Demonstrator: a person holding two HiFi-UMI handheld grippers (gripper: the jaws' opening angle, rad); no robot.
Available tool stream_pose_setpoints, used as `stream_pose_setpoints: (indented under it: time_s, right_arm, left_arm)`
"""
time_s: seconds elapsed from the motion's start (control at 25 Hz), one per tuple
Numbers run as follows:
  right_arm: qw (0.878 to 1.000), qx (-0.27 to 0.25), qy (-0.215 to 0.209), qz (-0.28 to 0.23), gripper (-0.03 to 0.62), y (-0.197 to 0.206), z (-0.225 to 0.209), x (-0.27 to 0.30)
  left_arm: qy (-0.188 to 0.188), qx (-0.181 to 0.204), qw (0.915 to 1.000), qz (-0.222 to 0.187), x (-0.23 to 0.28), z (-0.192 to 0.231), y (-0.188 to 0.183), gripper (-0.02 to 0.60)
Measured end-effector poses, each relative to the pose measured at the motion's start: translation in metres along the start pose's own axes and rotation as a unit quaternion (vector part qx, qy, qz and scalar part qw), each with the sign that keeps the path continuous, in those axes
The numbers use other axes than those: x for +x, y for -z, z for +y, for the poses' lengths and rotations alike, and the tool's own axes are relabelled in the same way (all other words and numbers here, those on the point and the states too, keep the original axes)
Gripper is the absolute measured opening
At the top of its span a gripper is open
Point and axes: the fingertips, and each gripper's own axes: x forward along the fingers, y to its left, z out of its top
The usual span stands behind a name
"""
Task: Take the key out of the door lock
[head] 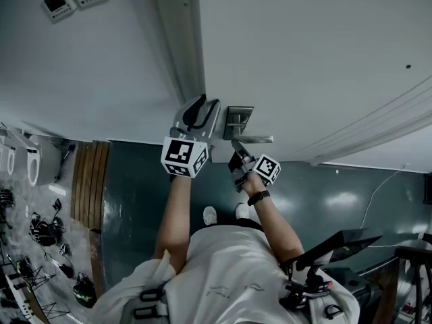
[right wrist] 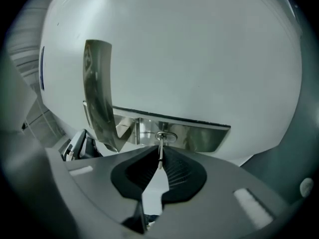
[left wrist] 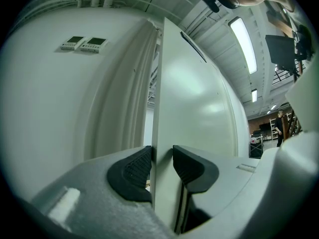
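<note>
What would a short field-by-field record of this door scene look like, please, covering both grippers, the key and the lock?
left gripper: shut on the edge of the door, one pad on each face
right gripper: shut on the key
key: seated in the lock cylinder, not yet out
lock plate: shiny metal, on the white door
handle: lever beside the cylinder, not gripped

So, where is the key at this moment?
In the right gripper view, the key sits at centre, pinched by the right gripper, its tip in the lock just right of the door handle.
</note>
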Motion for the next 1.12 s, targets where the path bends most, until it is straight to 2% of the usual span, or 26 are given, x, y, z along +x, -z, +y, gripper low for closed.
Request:
stream_pose_setpoints:
  time_s: [0.28, 0.52, 0.76, 0.92, 1.04, 1.12]
  right_arm:
    - [0.999, 0.041, -0.014, -0.023, 0.025, 0.002, -0.004, -0.004]
    - [0.999, 0.038, -0.011, -0.026, 0.025, 0.002, -0.004, -0.006]
    - [0.997, 0.058, -0.024, -0.031, 0.025, 0.004, -0.003, -0.009]
    - [0.994, 0.09, -0.048, -0.038, 0.025, 0.028, -0.001, -0.033]
    - [0.994, 0.096, -0.039, -0.026, 0.025, 0.059, -0.009, -0.066]
    - [0.996, 0.078, -0.027, -0.022, 0.025, 0.069, -0.009, -0.083]
  left_arm:
    - [-0.005, -0.004, 0.9999, 0.014, -0.001, 0.001, 0.0, 0.146]
    - [-0.009, -0.007, 0.9996, 0.025, -0.002, 0.001, 0.001, 0.146]
    - [-0.006, -0.007, 0.9994, 0.033, -0.004, -0.001, 0.001, 0.146]
    - [-0.009, -0.009, 0.9995, 0.03, -0.009, -0.005, 0.0, 0.146]
    - [-0.022, -0.014, 0.9993, 0.026, -0.013, -0.008, -0.001, 0.143]
    - [-0.035, -0.012, 0.9989, 0.029, -0.019, -0.005, 0.002, 0.106]
